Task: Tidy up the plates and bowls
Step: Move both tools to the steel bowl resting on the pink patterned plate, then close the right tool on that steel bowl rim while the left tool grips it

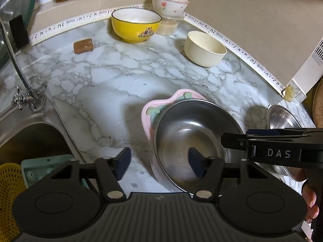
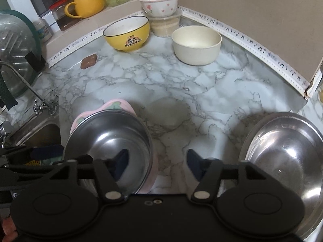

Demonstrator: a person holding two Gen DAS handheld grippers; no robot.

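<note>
- The left gripper point(image 1: 159, 162) straddles the near-left rim of the steel bowl point(image 1: 193, 141), jaws half open, pads not pressing.
- The right gripper point(image 2: 157, 164) straddles its right rim, equally parted.
- The bowl sits in the pink dish point(image 1: 147, 117).
- Bare marble counter point(image 1: 113, 84) stretches toward the yellow bowl point(image 1: 135, 25).

The steel bowl point(image 1: 193, 141) hides most of the pink dish point(image 1: 149, 111) under it. The right tool point(image 1: 282, 151) covers much of the second steel bowl point(image 1: 282, 117) at the surface's right edge. The yellow colander point(image 1: 10, 181) is cut off by the frame edge. The yellow bowl's point(image 2: 129, 34) printed motif is too small to read.
</note>
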